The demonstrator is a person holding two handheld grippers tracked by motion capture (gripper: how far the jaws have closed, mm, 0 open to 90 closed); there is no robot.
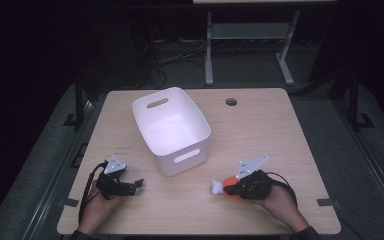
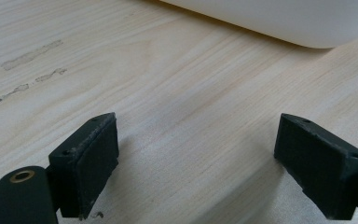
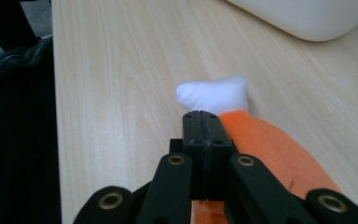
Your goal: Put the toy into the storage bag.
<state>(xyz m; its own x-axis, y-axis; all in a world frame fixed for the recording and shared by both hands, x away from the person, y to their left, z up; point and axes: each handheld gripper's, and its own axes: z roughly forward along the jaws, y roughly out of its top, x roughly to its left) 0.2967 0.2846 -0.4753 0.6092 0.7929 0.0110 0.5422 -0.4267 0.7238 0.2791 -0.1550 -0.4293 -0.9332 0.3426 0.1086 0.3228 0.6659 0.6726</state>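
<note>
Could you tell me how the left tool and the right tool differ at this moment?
The left tool has its jaws wide apart over bare table; the right tool has its jaws shut together. The left one has nothing near it; the right one lies against an orange-and-white plush toy. Both sit low beside the white bin.

Pale wood-grain tabletop, matt and smooth, with a few faint scuff marks. White plastic bin, smooth with a soft sheen. Soft plush toy, fuzzy orange cloth with a white fleecy end. Matt black plastic right gripper with brass-coloured rivets; left gripper likewise black, with dull, slightly rough pads. Flat grey plate on top, dull finish.
</note>
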